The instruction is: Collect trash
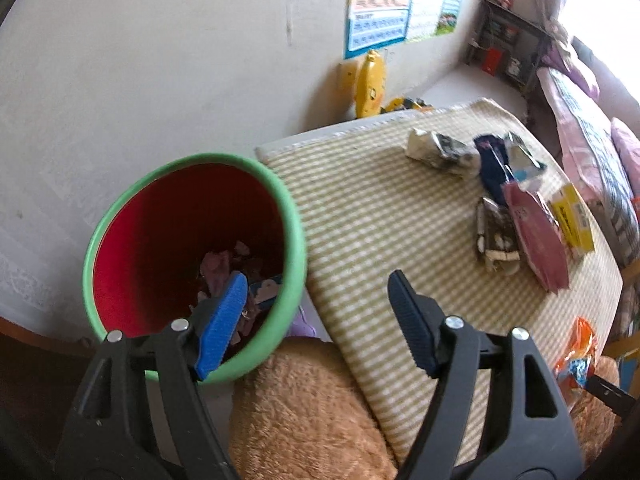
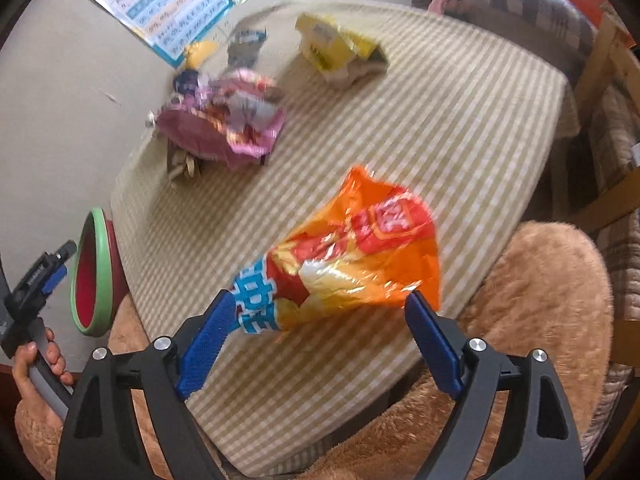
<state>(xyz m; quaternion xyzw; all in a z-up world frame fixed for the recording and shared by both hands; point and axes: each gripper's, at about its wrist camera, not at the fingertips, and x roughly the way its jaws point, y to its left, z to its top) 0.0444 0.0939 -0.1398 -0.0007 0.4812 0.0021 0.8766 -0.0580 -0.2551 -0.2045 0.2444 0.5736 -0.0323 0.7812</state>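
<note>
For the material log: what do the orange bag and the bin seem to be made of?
Orange bag: thin glossy plastic film, likely; it crinkles and shows bright glare. Bin: probably smooth moulded plastic, green rim, red inside, with a soft sheen.

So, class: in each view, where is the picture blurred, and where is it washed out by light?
Left wrist view: window corner blown out white; wall posters soft. Right wrist view: motion blur smears the crinkled orange snack bag and the pink wrapper pile; the right claw stays sharp.
</note>
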